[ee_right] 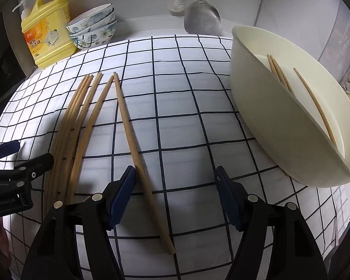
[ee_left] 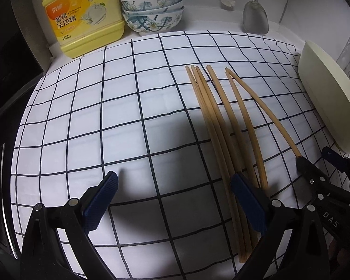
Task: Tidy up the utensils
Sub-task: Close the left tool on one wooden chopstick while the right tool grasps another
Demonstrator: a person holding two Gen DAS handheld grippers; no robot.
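Note:
Several wooden chopsticks lie in a loose bundle on the checked cloth. My left gripper is open above the cloth, its right finger over the bundle's near ends. One chopstick lies apart from the bundle. My right gripper is open around it, with the stick just inside the left pad. A cream basin stands tilted at the right with three chopsticks in it. Each view shows the other gripper: the right gripper, the left gripper.
At the back stand a yellow detergent bottle and three stacked flowered bowls. A metal spatula and a white brush hang on the back wall. A dark appliance borders the cloth's left edge.

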